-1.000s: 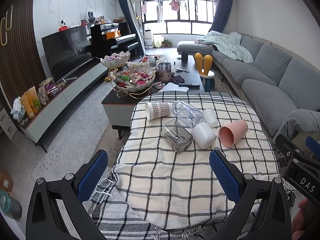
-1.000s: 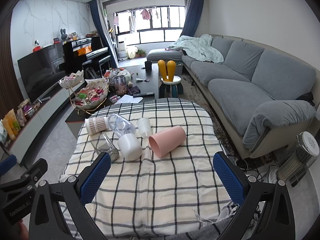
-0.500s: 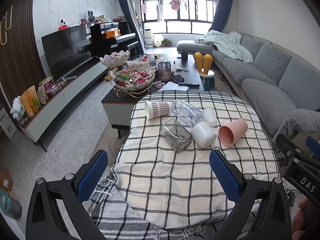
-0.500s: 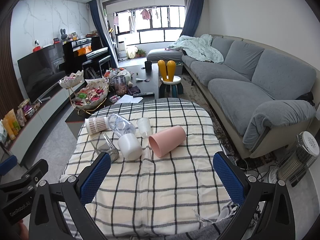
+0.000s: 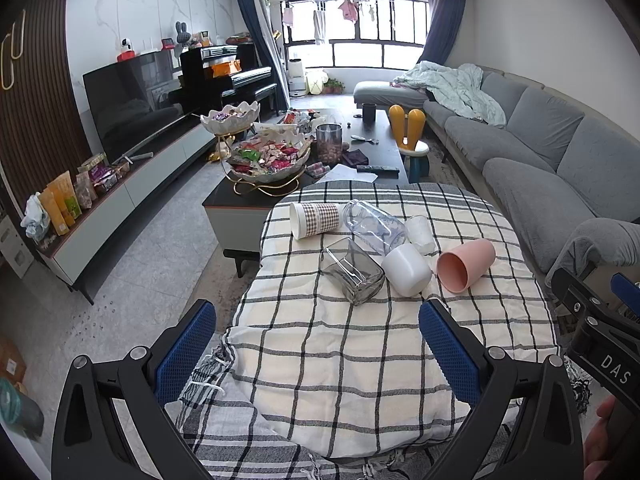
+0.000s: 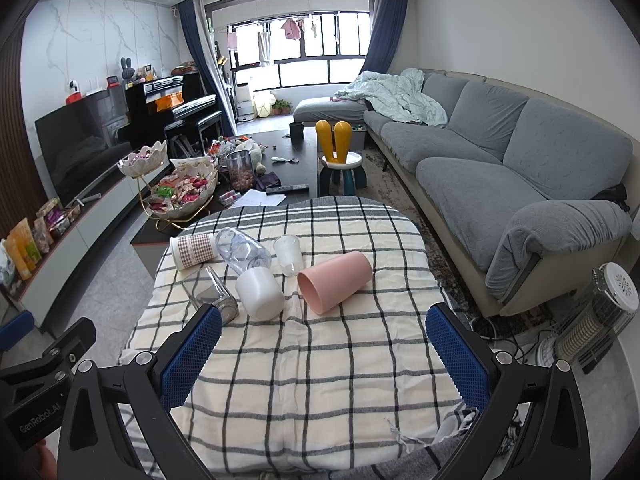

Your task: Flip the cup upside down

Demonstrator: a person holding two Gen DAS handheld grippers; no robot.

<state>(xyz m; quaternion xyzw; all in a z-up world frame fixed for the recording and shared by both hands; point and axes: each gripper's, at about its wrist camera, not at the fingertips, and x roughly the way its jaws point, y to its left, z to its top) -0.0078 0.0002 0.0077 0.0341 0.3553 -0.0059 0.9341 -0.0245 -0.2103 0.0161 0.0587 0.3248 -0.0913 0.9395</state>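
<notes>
Checked cloth covers the worktop [image 6: 320,360]; six cups lie tipped at its far side. Pink cup [image 6: 335,281], rightmost, looks light, rigid, slippery plastic: best pinched across the wall near its rim. Left claw [image 5: 318,348] and right claw [image 6: 324,350] hover spread, empty.

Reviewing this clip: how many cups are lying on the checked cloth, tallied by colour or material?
Pink cup: 1
White cup: 1
Checked-sleeve paper cup: 1
Clear square glass: 1
Clear plastic tumbler: 1
Small translucent cup: 1
Total: 6, all on their sides on the cloth.
</notes>
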